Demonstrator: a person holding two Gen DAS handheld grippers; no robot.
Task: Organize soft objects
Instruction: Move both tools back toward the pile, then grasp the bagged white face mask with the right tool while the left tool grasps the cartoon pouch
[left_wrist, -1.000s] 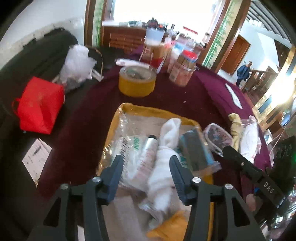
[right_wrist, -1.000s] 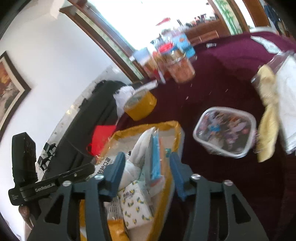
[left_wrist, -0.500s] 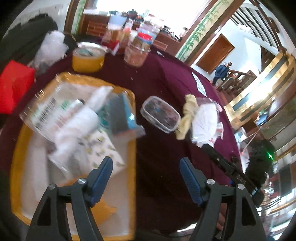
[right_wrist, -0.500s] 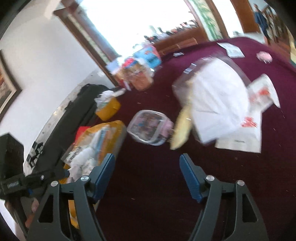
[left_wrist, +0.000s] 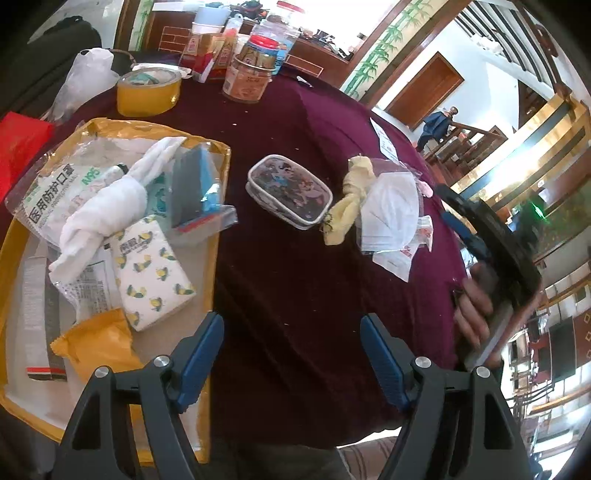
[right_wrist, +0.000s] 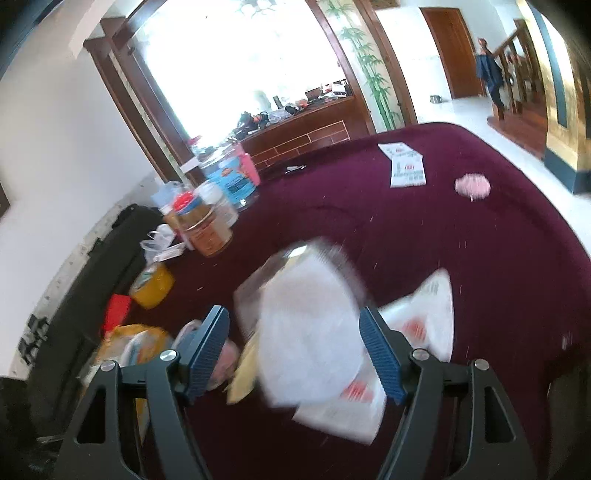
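Maroon cloth covered the table (left_wrist: 295, 266); soft packs were gathered in the yellow tray (left_wrist: 218, 236) at its left edge. The right hand-held gripper (right_wrist: 293, 350), open, straddled the bagged white mask (right_wrist: 306, 332), probably next; the left hand-held gripper (left_wrist: 291, 354) hung open, empty.

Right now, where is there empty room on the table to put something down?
Bare maroon cloth lies between the yellow tray and the bagged white mask, below the clear pouch; more lies between the paper slip and the mask. The tray is crowded, as is the far edge around the jar and tape roll.
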